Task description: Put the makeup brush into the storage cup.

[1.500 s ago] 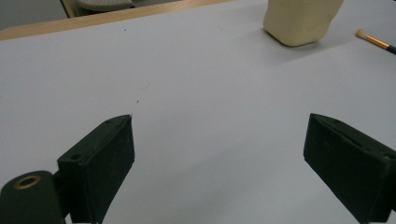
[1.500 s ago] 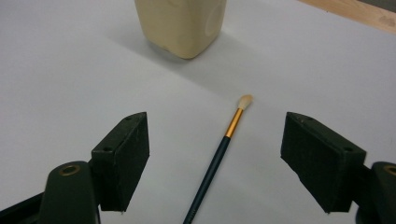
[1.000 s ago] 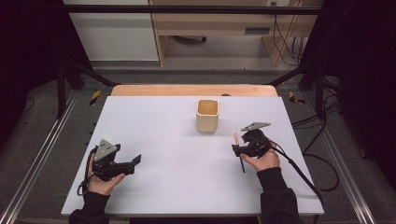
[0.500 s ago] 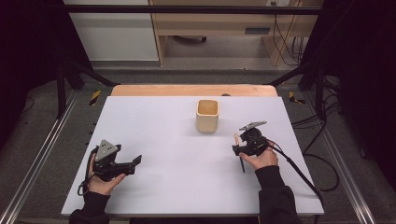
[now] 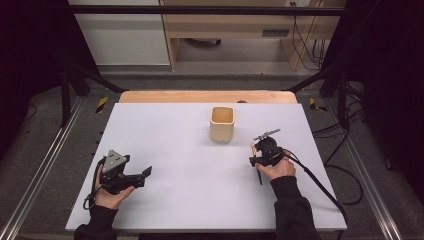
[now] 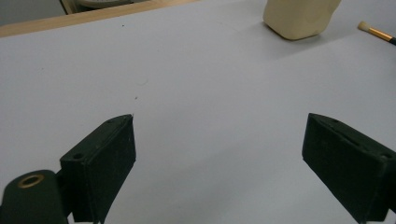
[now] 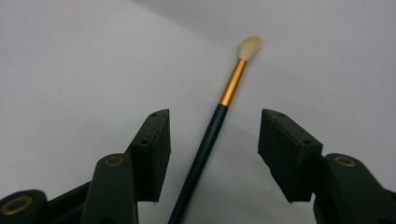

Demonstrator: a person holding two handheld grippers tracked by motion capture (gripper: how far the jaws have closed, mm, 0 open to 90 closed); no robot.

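Observation:
A thin brush (image 7: 208,135) with a dark handle, gold ferrule and cream bristles lies on the white table. My right gripper (image 7: 215,123) is open and straddles the handle, one jaw on each side, neither touching it. From above, that right gripper (image 5: 256,156) sits right of centre, and the brush handle (image 5: 259,178) sticks out towards the person. My left gripper (image 5: 146,173) rests at the front left, open, with nothing between its jaws. In its own view the left gripper (image 6: 219,128) points across bare table towards the brush tip (image 6: 375,32).
A cream square cup (image 5: 222,124) stands upright behind the right gripper, near the table's middle back; the same cup (image 6: 299,17) is at the top of the left gripper view. The white table (image 5: 190,150) has a wooden strip along its far edge.
The right gripper has shifted slightly to the left and tilted down over the brush. The left gripper and the cup have not moved.

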